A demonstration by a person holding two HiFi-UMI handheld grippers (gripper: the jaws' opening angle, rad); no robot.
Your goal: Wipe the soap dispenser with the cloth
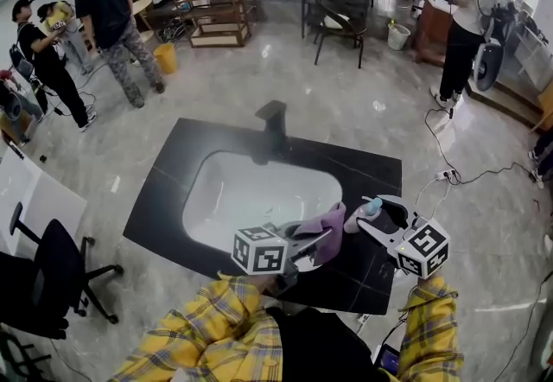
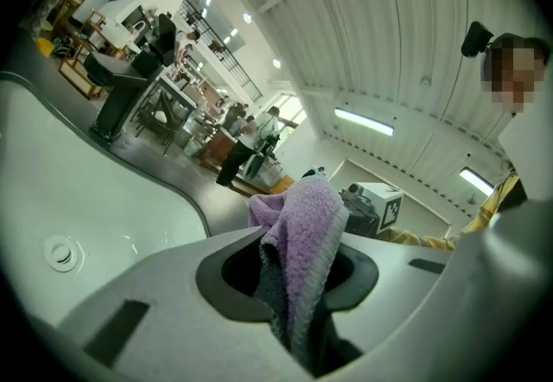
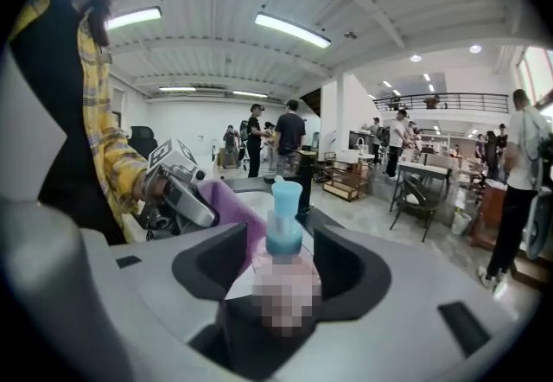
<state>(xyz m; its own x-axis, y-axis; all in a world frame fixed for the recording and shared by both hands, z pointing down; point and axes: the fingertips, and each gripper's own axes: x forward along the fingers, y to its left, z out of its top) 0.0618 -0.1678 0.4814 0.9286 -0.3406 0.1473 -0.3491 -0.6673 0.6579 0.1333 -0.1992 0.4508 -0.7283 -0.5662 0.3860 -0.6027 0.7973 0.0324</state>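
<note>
soap dispenser [image 3: 284, 218] between open jaws of right tool [image 3: 283, 244]; left tool [image 2: 298, 244] grips the cloth [image 2: 304, 207] beside it.

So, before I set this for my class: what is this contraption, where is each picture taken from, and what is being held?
There is no robot here. A person in yellow checked sleeves holds a hand-worked two-jaw gripper in each hand. The head view comes from a camera on the person's head, looking down at a black countertop with a white sink basin and a black faucet. The other two pictures come from cameras riding on the grippers, each looking along its own jaws. The left gripper is clamped on a purple cloth. Between the jaws of the right gripper sits a soap dispenser with a blue pump. Whether those jaws press on it, I cannot tell.
</note>
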